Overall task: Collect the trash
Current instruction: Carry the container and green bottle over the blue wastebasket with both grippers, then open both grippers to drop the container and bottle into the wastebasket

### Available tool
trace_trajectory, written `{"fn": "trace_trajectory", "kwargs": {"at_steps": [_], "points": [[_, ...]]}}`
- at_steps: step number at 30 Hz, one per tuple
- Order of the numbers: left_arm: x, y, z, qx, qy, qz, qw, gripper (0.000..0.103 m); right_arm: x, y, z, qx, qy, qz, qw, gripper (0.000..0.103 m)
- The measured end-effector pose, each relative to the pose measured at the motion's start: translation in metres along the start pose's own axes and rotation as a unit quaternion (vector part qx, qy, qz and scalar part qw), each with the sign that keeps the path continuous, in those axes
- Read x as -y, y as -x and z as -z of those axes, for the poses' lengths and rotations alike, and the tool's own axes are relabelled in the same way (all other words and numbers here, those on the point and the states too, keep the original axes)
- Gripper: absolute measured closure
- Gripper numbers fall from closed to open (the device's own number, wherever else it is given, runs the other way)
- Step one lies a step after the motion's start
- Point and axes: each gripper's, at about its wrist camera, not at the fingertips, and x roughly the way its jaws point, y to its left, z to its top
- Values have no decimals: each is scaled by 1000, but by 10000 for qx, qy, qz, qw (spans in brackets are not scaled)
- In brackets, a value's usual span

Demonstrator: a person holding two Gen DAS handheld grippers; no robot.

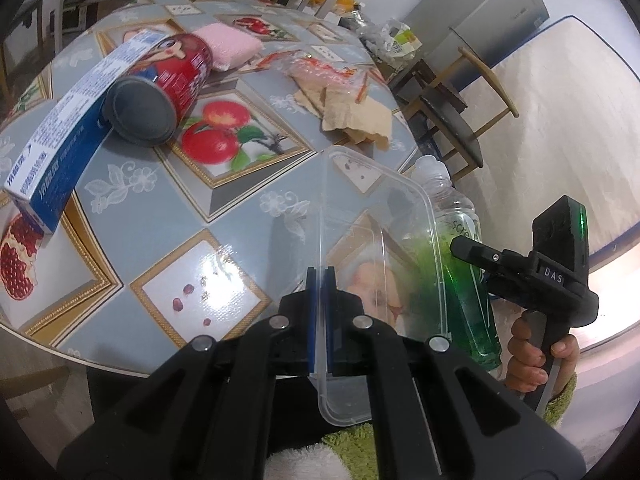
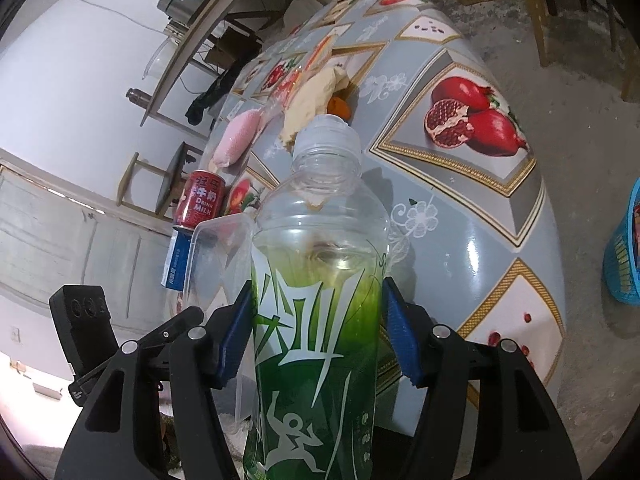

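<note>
My left gripper (image 1: 320, 280) is shut on the thin rim of a clear plastic lid (image 1: 380, 220), held edge-on over the near end of the fruit-patterned table (image 1: 132, 184). My right gripper (image 2: 318, 316) is shut on a clear plastic bottle (image 2: 320, 280) with a green label and white cap; the blue pads press both its sides. The same bottle (image 1: 464, 272) shows behind the lid in the left wrist view, with the right gripper's body (image 1: 556, 268) and a hand below it. The lid (image 2: 212, 256) shows left of the bottle in the right wrist view.
On the table lie a red milk can (image 1: 160, 88), a blue-white box (image 1: 76, 128), a pink sponge (image 1: 230, 46), torn brown paper (image 1: 356, 116) and a clear wrapper (image 1: 320, 72). A blue basket (image 2: 626, 248) stands on the floor at the right. Wooden stools (image 1: 452, 120) stand beyond the table.
</note>
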Motion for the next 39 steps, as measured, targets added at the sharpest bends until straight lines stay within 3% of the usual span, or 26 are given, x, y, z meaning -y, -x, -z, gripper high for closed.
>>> {"fn": "trace_trajectory", "kwargs": {"at_steps": [14, 25, 30, 39], "points": [[35, 13, 1, 235, -471, -40, 9986, 101, 5, 32, 5, 367, -10, -33, 9993, 43], [81, 7, 1, 159, -938, 145, 9954, 101, 36, 77, 17, 858, -279, -18, 9959, 43], [126, -10, -8, 18, -1344, 490, 9897, 101, 64, 123, 28, 1353, -569, 132, 9891, 43], [224, -73, -20, -639, -2086, 1037, 9704, 101, 144, 209, 67, 2278, -1466, 626, 9606, 43]]}}
